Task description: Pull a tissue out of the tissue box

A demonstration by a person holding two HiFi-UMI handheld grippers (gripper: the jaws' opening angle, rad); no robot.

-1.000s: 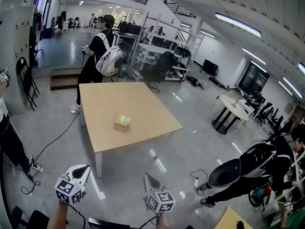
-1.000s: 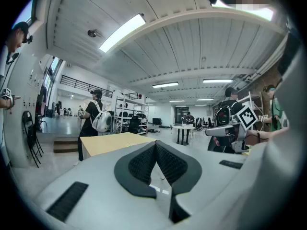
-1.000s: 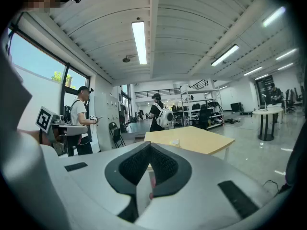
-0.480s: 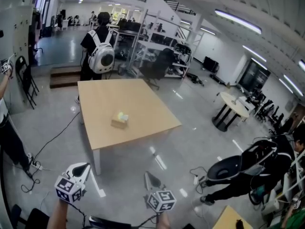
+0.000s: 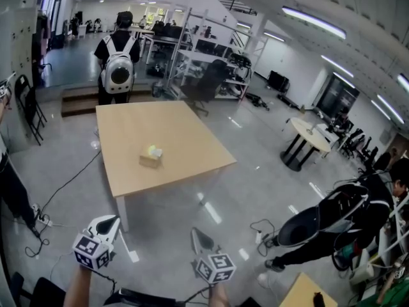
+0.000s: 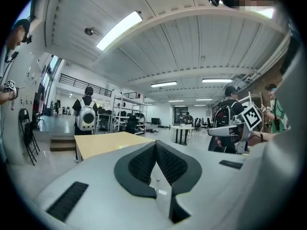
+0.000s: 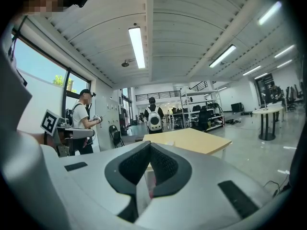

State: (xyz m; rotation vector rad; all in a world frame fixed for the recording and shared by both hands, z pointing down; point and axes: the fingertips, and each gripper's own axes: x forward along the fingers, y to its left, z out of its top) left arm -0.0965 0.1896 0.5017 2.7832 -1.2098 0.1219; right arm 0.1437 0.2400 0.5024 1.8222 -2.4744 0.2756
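A small cardboard tissue box (image 5: 151, 157) with a pale tissue sticking out of its top sits near the middle of the square wooden table (image 5: 179, 133), well ahead of both grippers. My left gripper (image 5: 110, 222) and right gripper (image 5: 197, 235) are held low over the floor, short of the table's near edge. In the left gripper view the left gripper (image 6: 156, 145) has its dark pads pressed together with nothing between them, and the table (image 6: 108, 143) lies beyond. The right gripper (image 7: 149, 146) is shut and empty as well, facing the table (image 7: 196, 140).
A person with a white backpack (image 5: 118, 74) stands just beyond the table's far side. Another person bends over a black bag (image 5: 323, 226) on the floor at the right. Cables (image 5: 67, 187) trail across the floor at the left. A round table (image 5: 305, 141) and shelving (image 5: 211, 56) stand further back.
The table and tissue box have slid left in the head view. The person with the backpack has moved left and turned away. Both grippers keep their place at the bottom, still shut.
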